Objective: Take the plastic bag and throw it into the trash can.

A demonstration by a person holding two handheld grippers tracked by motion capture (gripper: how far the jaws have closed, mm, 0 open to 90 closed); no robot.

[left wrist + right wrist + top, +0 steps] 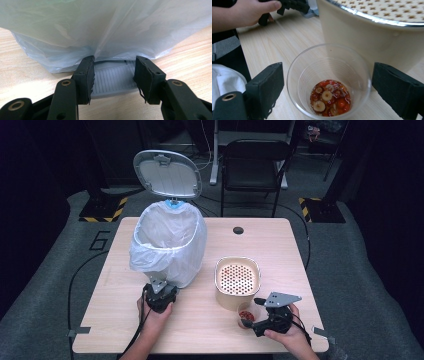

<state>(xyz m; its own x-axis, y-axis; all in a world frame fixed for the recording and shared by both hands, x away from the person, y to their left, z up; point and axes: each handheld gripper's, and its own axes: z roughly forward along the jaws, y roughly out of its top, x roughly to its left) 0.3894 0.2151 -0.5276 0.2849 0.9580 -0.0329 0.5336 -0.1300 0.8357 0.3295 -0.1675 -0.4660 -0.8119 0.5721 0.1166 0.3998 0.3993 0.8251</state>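
High view shows your left gripper (160, 296) at the foot of the bin (170, 242), its fingers (86, 78) spread either side of the grey pedal (113, 80), likely to keep the lid (167, 173) up. Your right gripper (252, 312) has its fingers (265, 87) spread around the cup (329, 81) of red scraps (330, 98), not yet pinching it. That cup stands on the bench (200, 330) just beside the strainer pot (237, 282), within easy reach for tipping.
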